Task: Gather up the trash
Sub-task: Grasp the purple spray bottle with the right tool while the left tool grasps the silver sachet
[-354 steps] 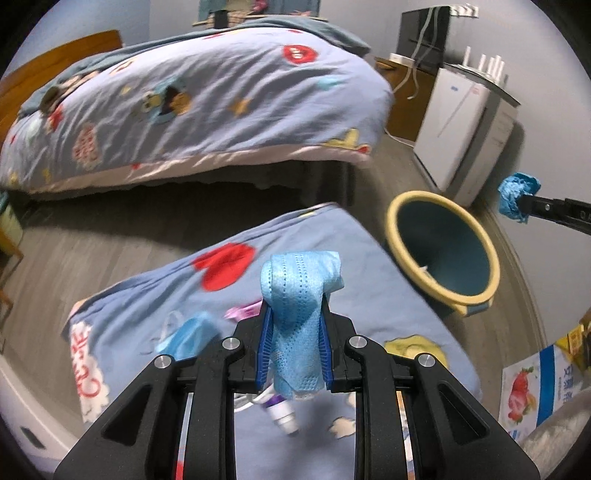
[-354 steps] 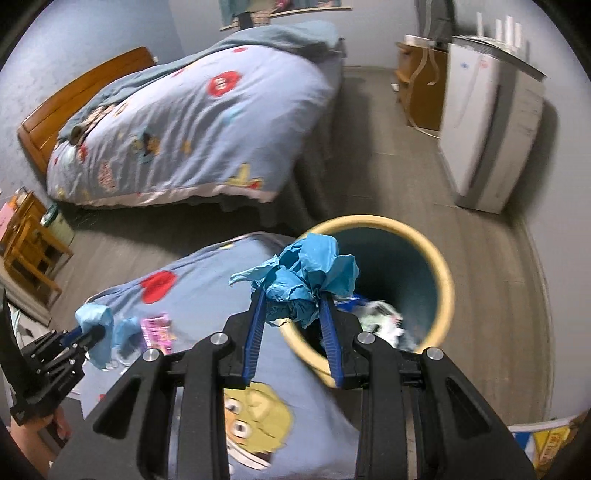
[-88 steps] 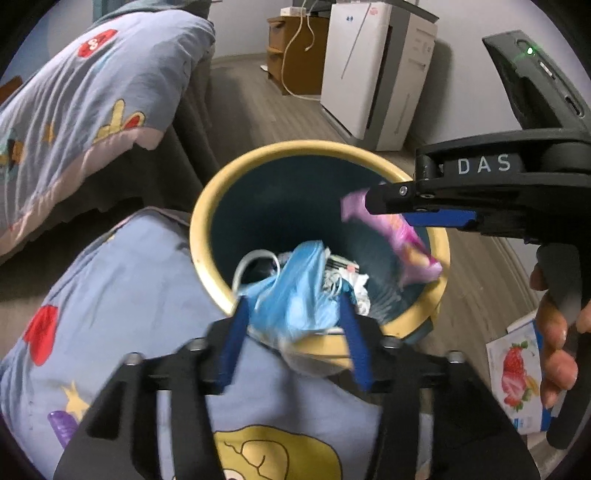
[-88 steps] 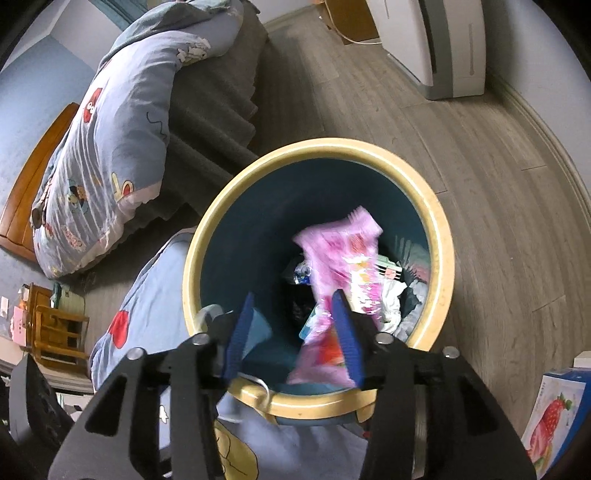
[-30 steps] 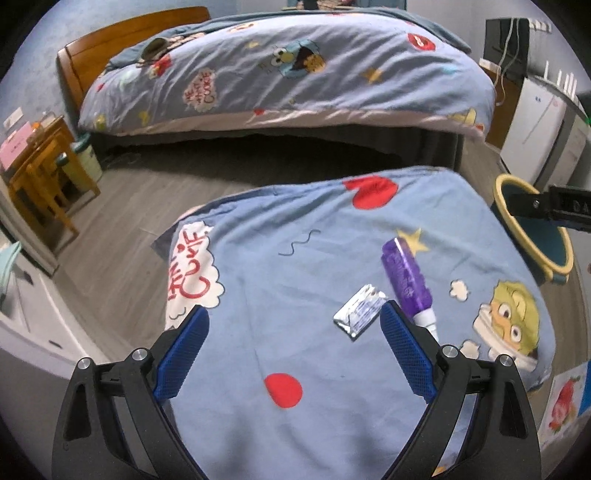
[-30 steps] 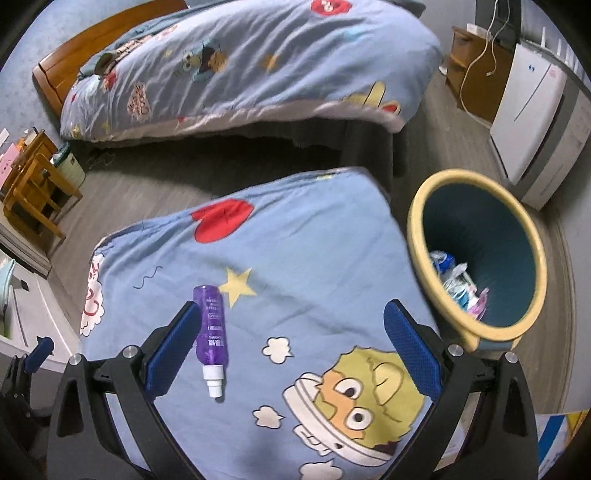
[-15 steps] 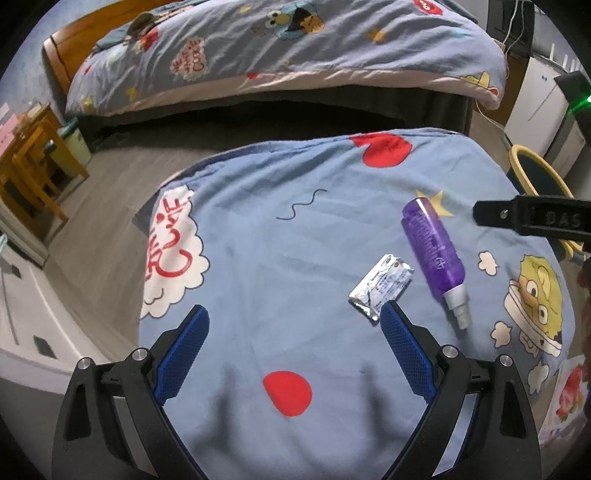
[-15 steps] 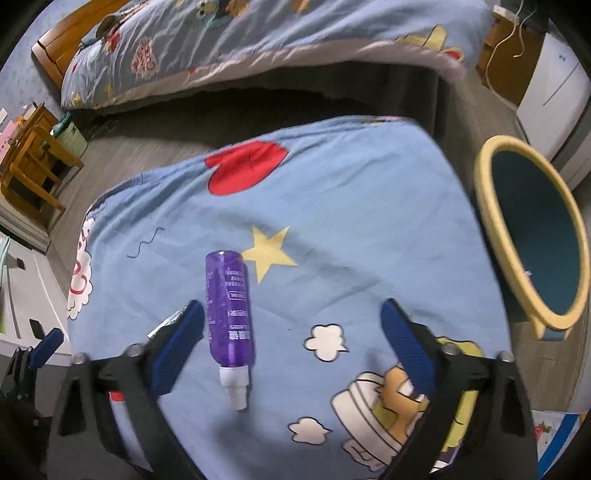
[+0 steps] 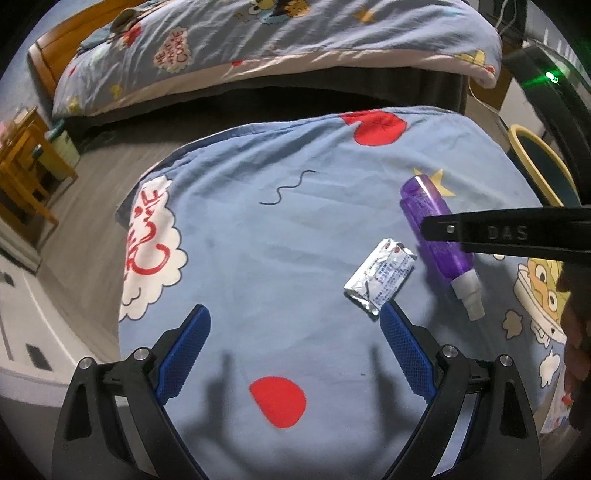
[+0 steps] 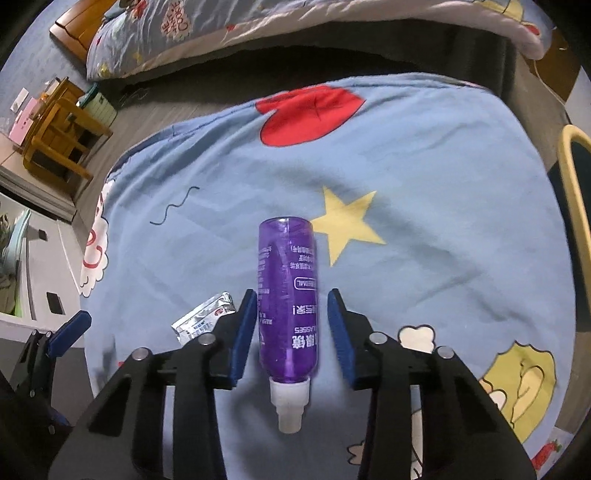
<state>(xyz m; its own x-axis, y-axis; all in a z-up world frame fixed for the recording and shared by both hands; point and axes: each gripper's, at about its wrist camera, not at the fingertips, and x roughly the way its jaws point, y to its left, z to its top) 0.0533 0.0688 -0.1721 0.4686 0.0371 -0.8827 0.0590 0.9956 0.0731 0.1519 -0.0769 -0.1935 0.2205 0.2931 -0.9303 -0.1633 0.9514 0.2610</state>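
A purple bottle (image 10: 288, 295) with a white nozzle lies on the blue cartoon cloth (image 10: 424, 206). My right gripper (image 10: 291, 302) is open with a finger on each side of the bottle, not closed on it. The bottle also shows in the left wrist view (image 9: 439, 236), partly behind the right gripper's arm. A crumpled silver wrapper (image 9: 380, 275) lies just left of the bottle and shows in the right wrist view (image 10: 203, 317). My left gripper (image 9: 295, 317) is open and empty, low over the cloth, its right finger close to the wrapper.
The yellow-rimmed trash bin (image 9: 543, 170) stands past the cloth's right edge and shows in the right wrist view (image 10: 576, 192). A bed (image 9: 295, 33) with a cartoon quilt lies behind. A wooden stool (image 10: 59, 136) stands at the left.
Both grippers have moved down and forward over the cloth. The right gripper's fingers now straddle the purple bottle and have narrowed. The left gripper has come closer to the wrapper.
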